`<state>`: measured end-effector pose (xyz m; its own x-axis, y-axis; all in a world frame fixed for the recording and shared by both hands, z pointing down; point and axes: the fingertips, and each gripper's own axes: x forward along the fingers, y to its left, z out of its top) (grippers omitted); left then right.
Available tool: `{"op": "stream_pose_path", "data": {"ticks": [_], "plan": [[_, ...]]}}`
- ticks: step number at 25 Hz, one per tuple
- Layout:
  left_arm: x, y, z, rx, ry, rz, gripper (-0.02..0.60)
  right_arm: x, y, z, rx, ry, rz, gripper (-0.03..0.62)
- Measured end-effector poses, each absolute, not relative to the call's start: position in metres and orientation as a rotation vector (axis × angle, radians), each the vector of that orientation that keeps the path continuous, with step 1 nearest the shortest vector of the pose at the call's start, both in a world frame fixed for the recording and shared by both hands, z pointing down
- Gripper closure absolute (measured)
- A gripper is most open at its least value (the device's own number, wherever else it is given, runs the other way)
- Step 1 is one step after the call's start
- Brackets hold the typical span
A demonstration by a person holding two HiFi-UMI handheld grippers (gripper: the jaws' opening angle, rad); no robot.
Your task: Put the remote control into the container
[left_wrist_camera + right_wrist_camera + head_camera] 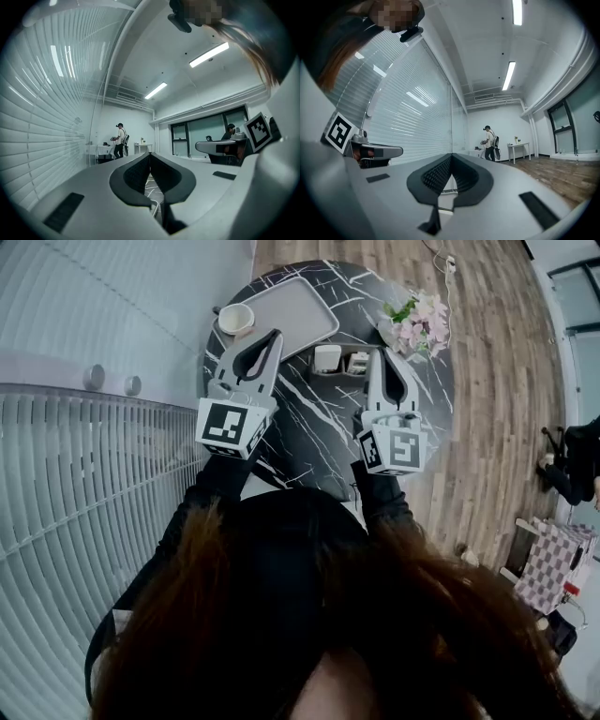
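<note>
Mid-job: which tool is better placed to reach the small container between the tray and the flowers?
Right, probably. In the head view the right tool appears just beside the container, while the left tool appears over the tray. Both are shut and empty.

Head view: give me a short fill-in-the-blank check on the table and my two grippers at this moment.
1. The jaws of the left gripper and the right gripper are both ____, with nothing between them.
2. The black marble table is ____ in shape.
3. The flowers on it are ____.
4. In the head view, the cup stands at the ____ end of the tray.
Missing words: shut; round; pink; left
</note>
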<state>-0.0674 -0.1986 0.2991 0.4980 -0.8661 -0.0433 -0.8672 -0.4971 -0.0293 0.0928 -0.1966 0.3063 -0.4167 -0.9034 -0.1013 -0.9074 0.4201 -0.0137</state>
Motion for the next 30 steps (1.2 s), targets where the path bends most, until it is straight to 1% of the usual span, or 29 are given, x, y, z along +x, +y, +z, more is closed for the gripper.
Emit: {"op": "stream_pose_path", "data": {"ticks": [15, 30], "plan": [[-0.068, -0.188, 0.305, -2.683, 1.555, 0.027, 0.572, 0.096, -0.183, 0.310, -1.680, 2.548, 0.003, 0.577], [-0.066, -0.184, 0.297, -2.682, 1.538, 0.050, 0.572, 0.106, -0.183, 0.298, -1.723, 2.516, 0.036, 0.577]]}}
